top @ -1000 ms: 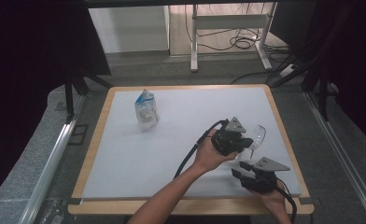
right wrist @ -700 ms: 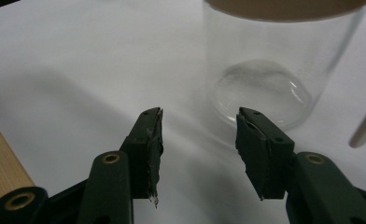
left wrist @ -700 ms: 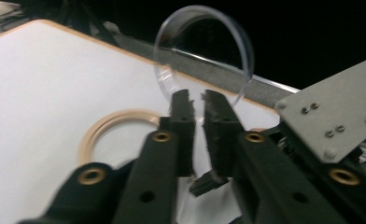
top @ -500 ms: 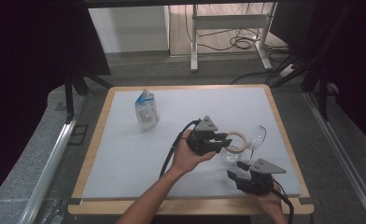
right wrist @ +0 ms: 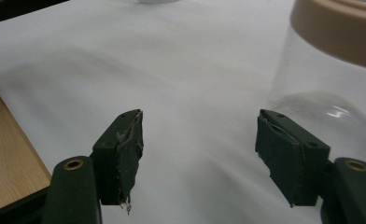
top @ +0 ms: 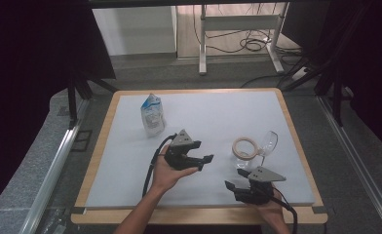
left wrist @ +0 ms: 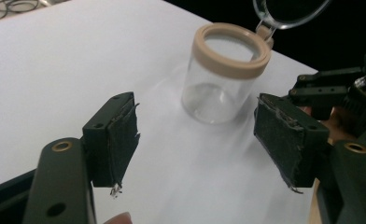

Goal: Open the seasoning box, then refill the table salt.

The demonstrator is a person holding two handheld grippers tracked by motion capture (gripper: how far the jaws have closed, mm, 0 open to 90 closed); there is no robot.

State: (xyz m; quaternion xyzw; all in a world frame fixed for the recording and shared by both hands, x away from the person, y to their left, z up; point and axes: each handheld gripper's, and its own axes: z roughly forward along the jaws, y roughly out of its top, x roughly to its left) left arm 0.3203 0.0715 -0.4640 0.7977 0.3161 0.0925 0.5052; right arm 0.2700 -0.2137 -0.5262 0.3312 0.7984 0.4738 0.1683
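On the left side of the white table (top: pixel 130 146) a small bag (top: pixel 153 115) stands up. It is well apart from your hands.

Next comes your left gripper (top: pixel 206 162), near the middle of the table. Its jaws have just been opening and now stand wide apart. Nothing is between them. They point to the right, at the jar (top: pixel 242 151). In the left gripper view the jar (left wrist: pixel 225 77) stands a little way past the jaws, not touching them. It is a clear jar with a tan ring around its open top. It stands up straight on the table.

The jar's clear lid (top: pixel 269 142) hangs open at the back of the ring, on the far right side. In the left gripper view you can see the lid (left wrist: pixel 291 10) tipped up behind the jar.

Your right gripper (top: pixel 233 187) is near the front edge of the table, just in front of the jar. Its jaws have just been opening too, and they are spread with nothing between them. In the right gripper view the jar (right wrist: pixel 330 70) is close by, off to the right of the jaws. The jaws do not touch it. The wood edge (right wrist: pixel 8 154) of the table shows at the left.
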